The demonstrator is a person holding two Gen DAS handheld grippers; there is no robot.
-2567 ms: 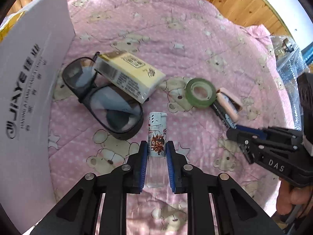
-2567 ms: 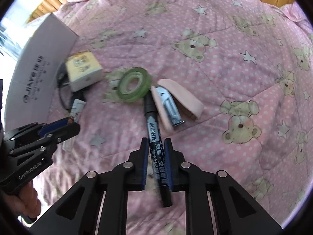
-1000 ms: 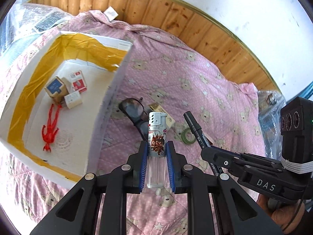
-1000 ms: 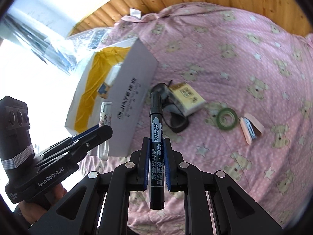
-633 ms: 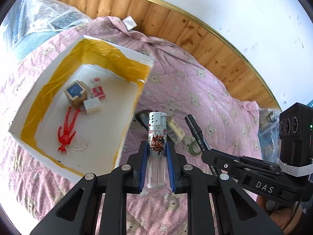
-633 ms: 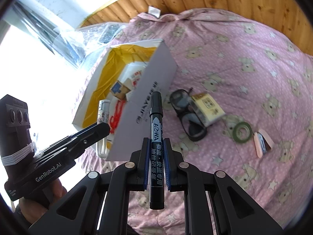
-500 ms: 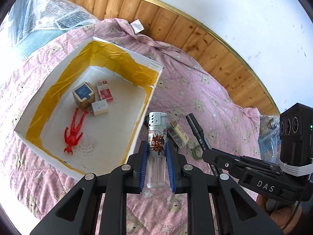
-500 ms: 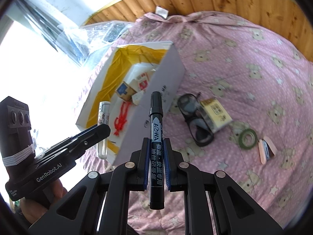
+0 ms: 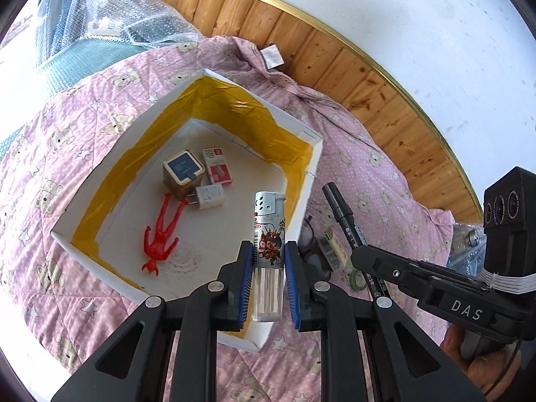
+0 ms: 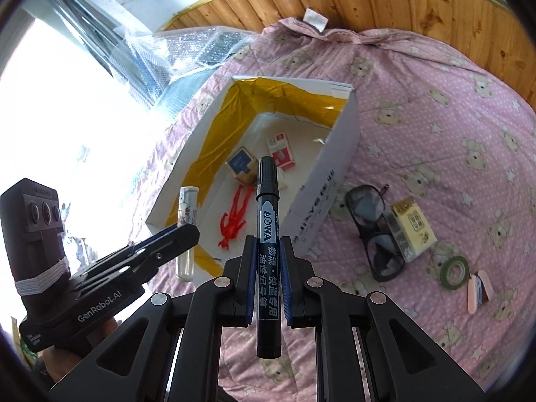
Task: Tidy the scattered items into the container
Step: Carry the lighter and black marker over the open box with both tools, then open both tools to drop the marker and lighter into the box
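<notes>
Lighter (image 9: 268, 258) clamped in left tool (image 9: 267, 284) – above box (image 9: 313, 154)

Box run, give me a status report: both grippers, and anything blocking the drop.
Left gripper shut on lighter, right gripper shut on marker. Both above the white box. Box interior open; nothing blocking.

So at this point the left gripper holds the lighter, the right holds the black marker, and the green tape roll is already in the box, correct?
Not quite. The left gripper does hold the lighter and the right gripper the black marker, but the green tape roll lies on the pink quilt, outside the box, beside the pink stapler. The right wrist view shows it.
</notes>
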